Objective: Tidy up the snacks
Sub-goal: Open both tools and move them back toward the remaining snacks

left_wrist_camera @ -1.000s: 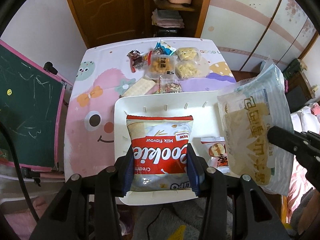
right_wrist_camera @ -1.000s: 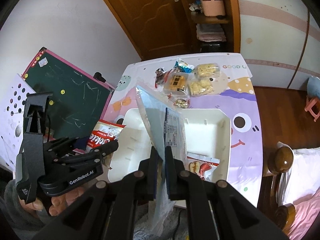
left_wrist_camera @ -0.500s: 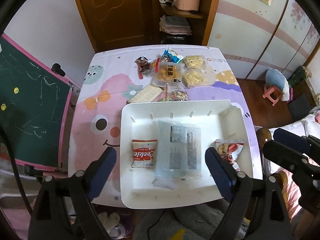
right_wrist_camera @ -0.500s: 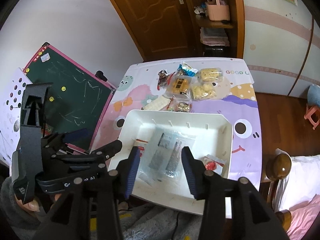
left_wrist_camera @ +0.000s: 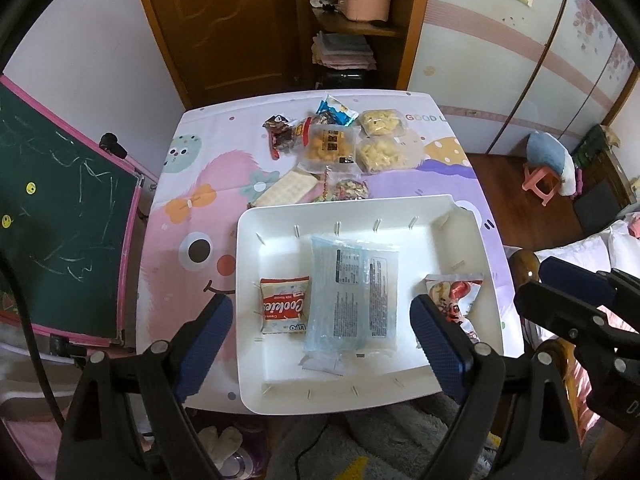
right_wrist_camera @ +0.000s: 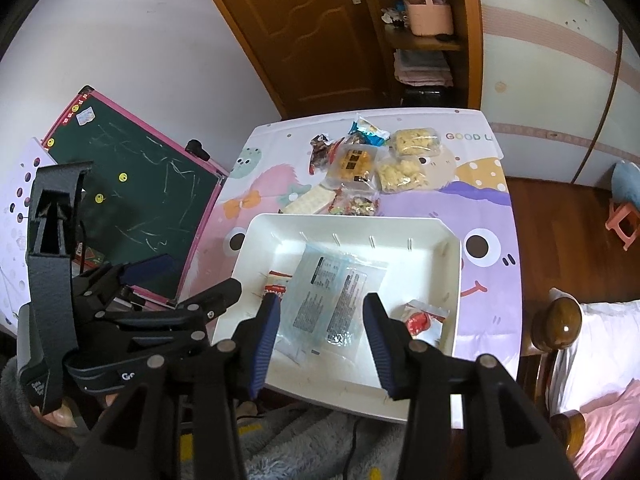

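Release step of sorting snacks into the white tray (left_wrist_camera: 460, 216): three packets lie inside it, and the next move, as judged here, calls for reaching past the tray's far rim to the loose snacks (left_wrist_camera: 340, 148) waiting on the counter (left_wrist_camera: 192, 200). The left hand-held gripper (left_wrist_camera: 322, 340) has just been opening; its jaws stand wide apart and empty above the tray's near half, with the red cookie packet (left_wrist_camera: 285, 304) just inside the left pad and the large clear packet (left_wrist_camera: 354, 292) lying flat between the pads, untouched. The right hand-held gripper (right_wrist_camera: 320, 336) has likewise just been opening, to a narrower gap, and grasps nothing; the clear packet (right_wrist_camera: 332, 296) lies in the tray below it, and a small red-and-white packet (right_wrist_camera: 424, 316) rests toward the tray's right wall.
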`<state>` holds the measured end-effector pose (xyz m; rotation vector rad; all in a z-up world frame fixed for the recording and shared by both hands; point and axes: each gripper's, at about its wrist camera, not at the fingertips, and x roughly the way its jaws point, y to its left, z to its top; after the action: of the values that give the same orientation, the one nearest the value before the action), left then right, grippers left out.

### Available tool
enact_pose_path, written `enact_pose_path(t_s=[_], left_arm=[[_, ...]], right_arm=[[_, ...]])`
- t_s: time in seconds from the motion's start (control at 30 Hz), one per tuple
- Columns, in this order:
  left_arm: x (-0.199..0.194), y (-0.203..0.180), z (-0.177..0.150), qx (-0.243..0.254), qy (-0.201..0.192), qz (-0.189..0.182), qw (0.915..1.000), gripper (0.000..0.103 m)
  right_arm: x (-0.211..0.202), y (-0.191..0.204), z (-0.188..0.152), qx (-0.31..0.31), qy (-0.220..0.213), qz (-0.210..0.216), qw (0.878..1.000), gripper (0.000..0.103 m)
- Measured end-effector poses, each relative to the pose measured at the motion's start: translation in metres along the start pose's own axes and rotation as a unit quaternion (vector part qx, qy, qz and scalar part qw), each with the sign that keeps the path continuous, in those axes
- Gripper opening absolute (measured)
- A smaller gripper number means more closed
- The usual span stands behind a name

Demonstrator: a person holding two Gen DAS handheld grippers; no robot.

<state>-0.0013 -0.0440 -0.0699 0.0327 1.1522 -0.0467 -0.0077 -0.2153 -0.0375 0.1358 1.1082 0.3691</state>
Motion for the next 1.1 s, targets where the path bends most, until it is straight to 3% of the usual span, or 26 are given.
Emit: enact_pose_path(t_s=[0.6, 0.83, 1.1], left_arm=[[0.013, 0.015, 0.004, 0.012, 0.016, 0.006, 0.9998, 0.089], [0.021, 0.036, 0.026, 0.011, 0.010, 0.020, 0.9997, 0.089], [0.040, 0.084, 0.070, -0.006, -0.011, 0.050, 0.9987, 0.089]], right_arm=[[0.015, 0.004, 0.001, 0.014, 0.019, -0.007, 1.000, 0.044], [0.032, 0.006, 0.013, 0.023, 0.032, -0.008, 0.999, 0.044], [0.060, -0.007, 0.041, 0.052, 0.037, -0.015, 0.998, 0.044]])
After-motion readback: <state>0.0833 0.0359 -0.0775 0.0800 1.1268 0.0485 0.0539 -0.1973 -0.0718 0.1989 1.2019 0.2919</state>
